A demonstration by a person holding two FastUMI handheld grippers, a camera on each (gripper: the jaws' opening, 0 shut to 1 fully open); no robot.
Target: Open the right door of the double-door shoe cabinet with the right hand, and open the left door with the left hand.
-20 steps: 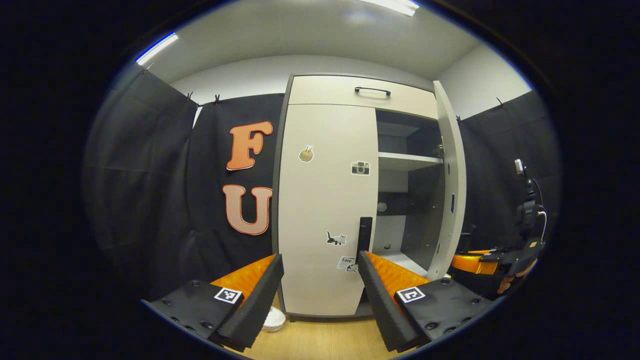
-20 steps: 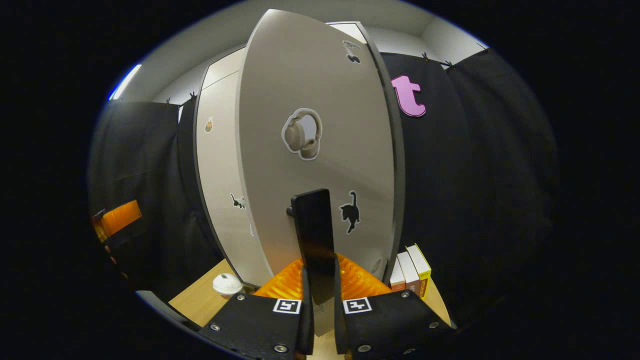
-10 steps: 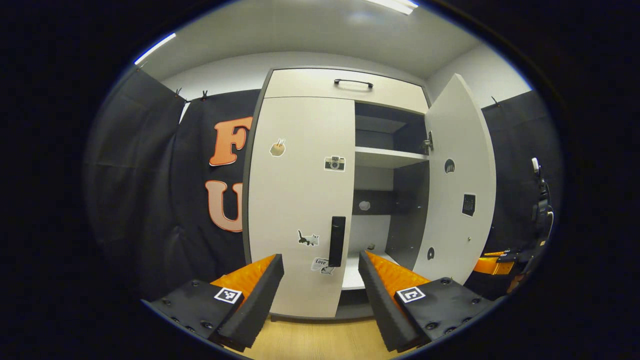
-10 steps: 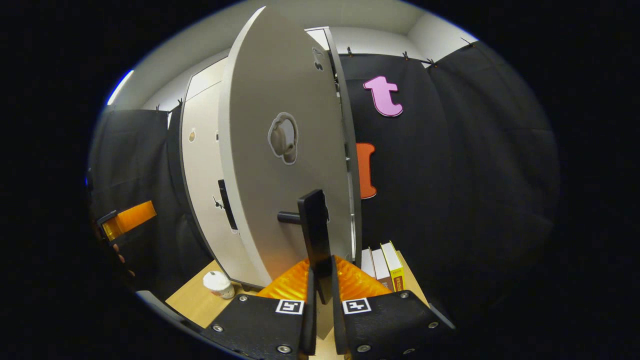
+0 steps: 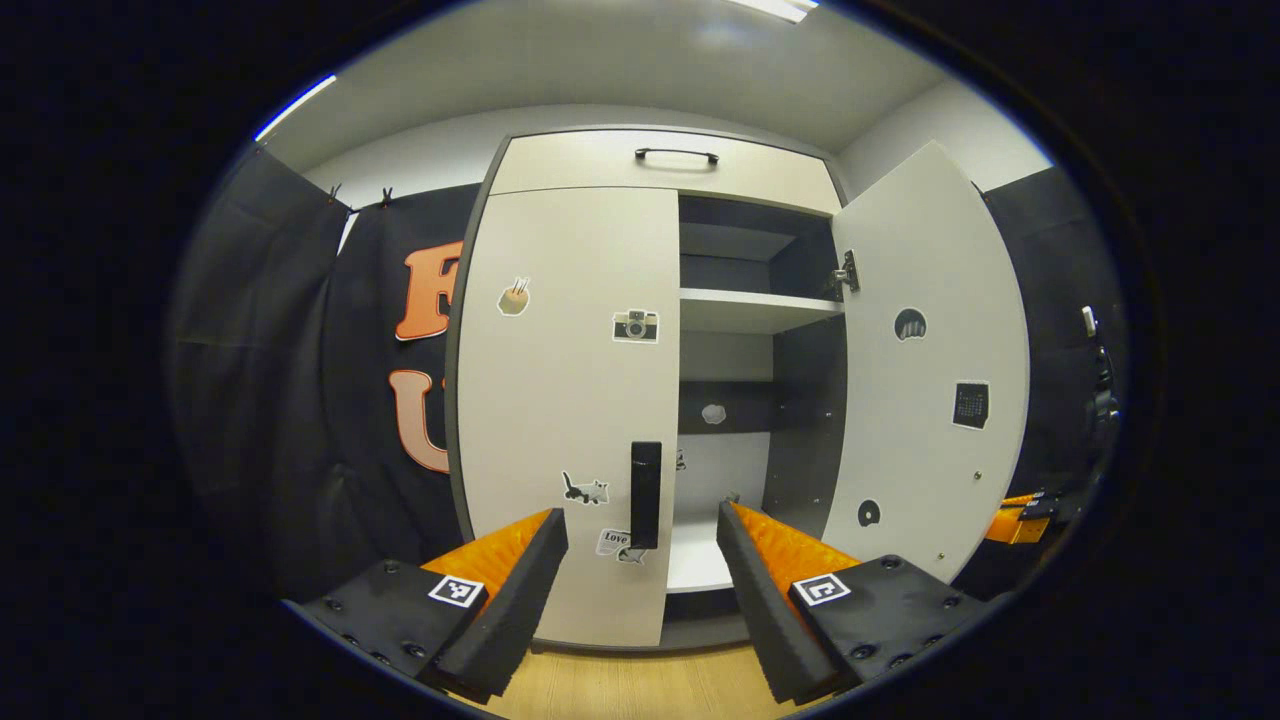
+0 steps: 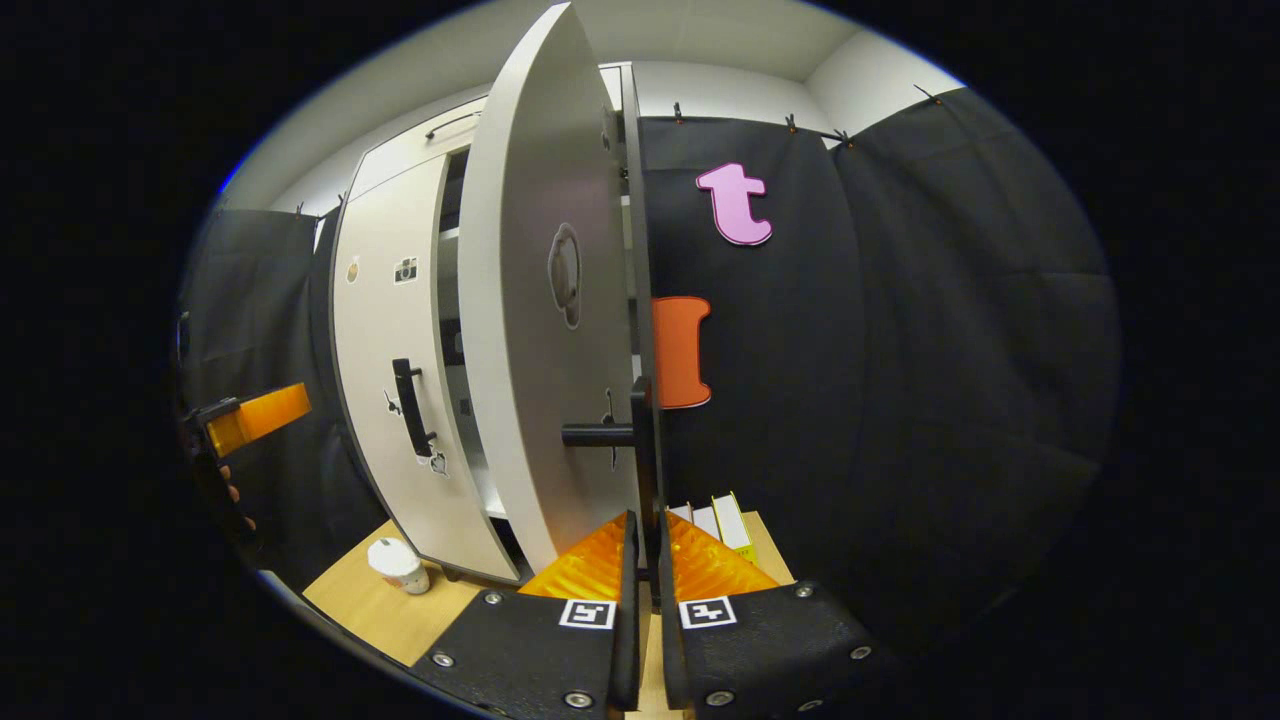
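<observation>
1. Pale grey laminate now faces the left tongs (image 5: 640, 560) edge to edge: over the last second the right door (image 5: 925, 360) of the shoe cabinet (image 5: 660, 160) has swung from a narrow sliver to wide open, hanging out to the right and baring dark shelves (image 5: 755, 310) inside.
2. The right tongs (image 6: 640, 590) are closed on that door's black handle (image 6: 645, 450), both fingers pressing it, and have drawn it round on its hinge; in the right gripper view the door stands nearly edge-on, where before its sticker face lay broad.
3. The left door (image 5: 560, 400) has stayed closed, flush in the frame, its black handle (image 5: 645, 495) at its right edge.
4. The left tongs have drifted so that this handle sits between their spread, empty fingers, though farther off and not touching.
5. I judge the first half done; what remains is closing in on the left handle, gripping it and pulling leftward.
6. A white cup (image 6: 398, 565) stands on the wood floor (image 6: 370, 610) near the left door's foot, possibly in its sweep.
</observation>
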